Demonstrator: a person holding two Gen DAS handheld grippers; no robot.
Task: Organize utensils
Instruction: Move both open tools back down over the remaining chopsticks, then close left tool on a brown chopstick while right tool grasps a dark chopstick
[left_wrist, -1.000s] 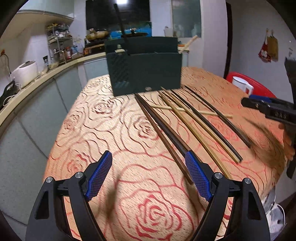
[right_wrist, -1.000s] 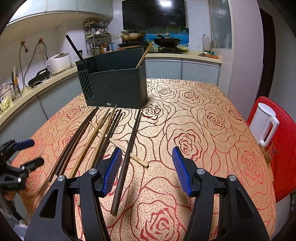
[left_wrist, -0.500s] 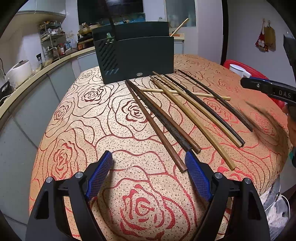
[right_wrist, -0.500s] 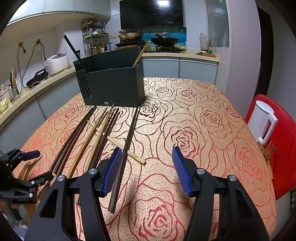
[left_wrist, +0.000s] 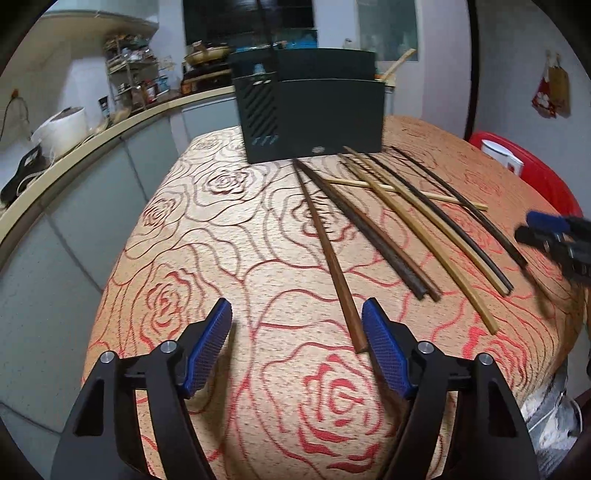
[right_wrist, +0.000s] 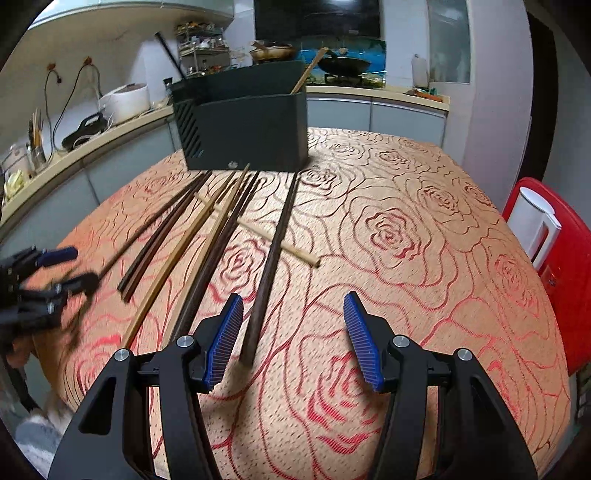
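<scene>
Several long chopsticks, brown, dark and pale, lie fanned on the rose-patterned tablecloth in front of a dark organizer box (left_wrist: 314, 114) (right_wrist: 247, 125). My left gripper (left_wrist: 297, 332) hovers low over the cloth. Its jaws are closing, and the near end of a brown chopstick (left_wrist: 325, 251) lies between them beside the right pad (left_wrist: 384, 350), with no pad pressing on it. My right gripper (right_wrist: 293, 332) is open. The near end of a dark chopstick (right_wrist: 273, 251) lies between its fingers, close to the left pad (right_wrist: 225, 339). Each gripper shows at the edge of the other's view: the left gripper (right_wrist: 79, 266) and the right gripper (left_wrist: 530, 227).
A black stick and a pale stick stand in the box. A white jug (right_wrist: 535, 229) sits on a red stool (right_wrist: 569, 295) beside the table's right edge. A kitchen counter with a rice cooker (right_wrist: 125, 101) runs along the left.
Both grippers have come lower and nearer to the chopstick ends. The left jaws have narrowed; the right jaws keep the same gap. The chopsticks have not moved.
</scene>
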